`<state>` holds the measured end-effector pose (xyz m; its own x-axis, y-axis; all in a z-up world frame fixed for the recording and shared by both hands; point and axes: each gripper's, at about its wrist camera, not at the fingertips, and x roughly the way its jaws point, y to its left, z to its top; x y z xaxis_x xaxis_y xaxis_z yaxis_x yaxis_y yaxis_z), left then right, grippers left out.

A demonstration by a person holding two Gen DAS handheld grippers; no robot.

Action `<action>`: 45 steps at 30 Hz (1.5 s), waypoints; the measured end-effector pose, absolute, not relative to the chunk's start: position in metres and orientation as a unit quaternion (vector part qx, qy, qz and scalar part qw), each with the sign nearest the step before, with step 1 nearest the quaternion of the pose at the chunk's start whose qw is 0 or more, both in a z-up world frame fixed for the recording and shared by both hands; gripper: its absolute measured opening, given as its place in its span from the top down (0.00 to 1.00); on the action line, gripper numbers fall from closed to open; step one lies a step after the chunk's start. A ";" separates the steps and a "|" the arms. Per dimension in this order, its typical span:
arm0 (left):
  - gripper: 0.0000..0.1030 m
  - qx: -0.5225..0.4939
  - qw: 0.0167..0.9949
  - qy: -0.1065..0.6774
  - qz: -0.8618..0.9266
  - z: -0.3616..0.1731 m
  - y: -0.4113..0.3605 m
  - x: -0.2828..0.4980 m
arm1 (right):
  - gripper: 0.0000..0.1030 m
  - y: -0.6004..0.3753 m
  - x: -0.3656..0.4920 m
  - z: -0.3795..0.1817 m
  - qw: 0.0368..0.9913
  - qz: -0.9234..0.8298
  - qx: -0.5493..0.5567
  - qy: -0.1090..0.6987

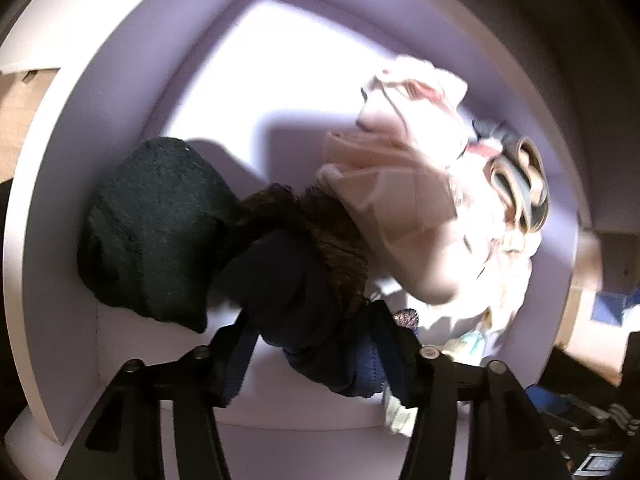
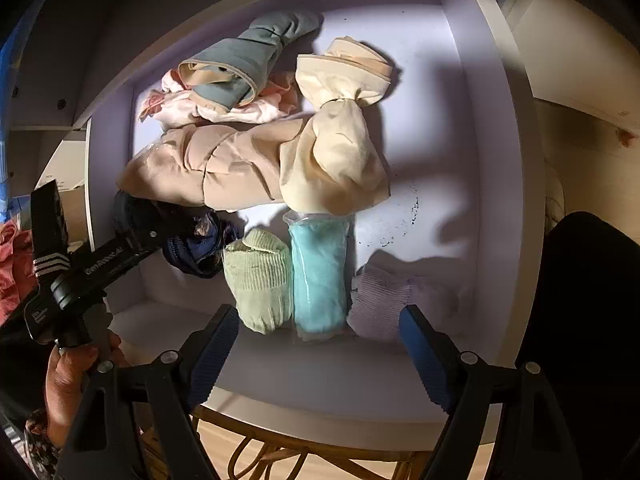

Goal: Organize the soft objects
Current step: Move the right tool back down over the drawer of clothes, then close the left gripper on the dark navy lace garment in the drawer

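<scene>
A white drawer (image 2: 496, 160) holds rolled soft items. My left gripper (image 1: 312, 332) is shut on a navy blue cloth bundle (image 1: 304, 292) with a brown knit edge, at the drawer's left end. A dark green knit roll (image 1: 160, 232) lies to its left. From the right wrist view, the left gripper (image 2: 160, 236) and the navy bundle (image 2: 196, 252) sit beside a beige cloth (image 2: 208, 168). My right gripper (image 2: 316, 320) is open above the drawer's front, over a pale green sock (image 2: 260, 280), a turquoise packet (image 2: 318, 276) and a lilac sock (image 2: 384, 296). Nothing is between its fingers.
Further back lie a cream bundle (image 2: 340, 152), a grey-blue roll (image 2: 248, 64) and pink cloth (image 2: 180, 108). A hand (image 2: 68, 380) holds the left gripper. Red fabric (image 2: 12, 264) is at the far left, a dark shape (image 2: 592, 320) at right, and wicker furniture (image 2: 280, 448) below.
</scene>
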<state>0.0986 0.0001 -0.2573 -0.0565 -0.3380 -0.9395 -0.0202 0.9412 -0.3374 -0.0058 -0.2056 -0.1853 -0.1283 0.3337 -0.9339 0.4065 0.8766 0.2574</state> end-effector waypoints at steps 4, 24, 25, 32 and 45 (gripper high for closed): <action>0.53 -0.144 0.675 0.712 -0.125 -0.250 0.009 0.100 | 0.19 -0.207 -0.005 -0.184 0.614 -0.027 0.251 0.748; 0.32 -0.139 0.646 0.743 -0.107 -0.251 0.002 0.095 | 0.19 -0.200 -0.001 -0.182 0.613 -0.018 0.266 0.744; 0.30 -0.140 0.644 0.745 -0.104 -0.253 0.000 0.097 | 0.19 -0.200 -0.001 -0.182 0.613 -0.017 0.266 0.743; 0.46 -0.091 0.644 0.753 -0.099 -0.266 -0.013 0.097 | 0.19 -0.203 -0.001 -0.182 0.612 -0.019 0.276 0.741; 0.58 -0.131 0.639 0.750 -0.112 -0.235 0.026 0.094 | 0.19 -0.203 -0.001 -0.182 0.611 -0.019 0.285 0.738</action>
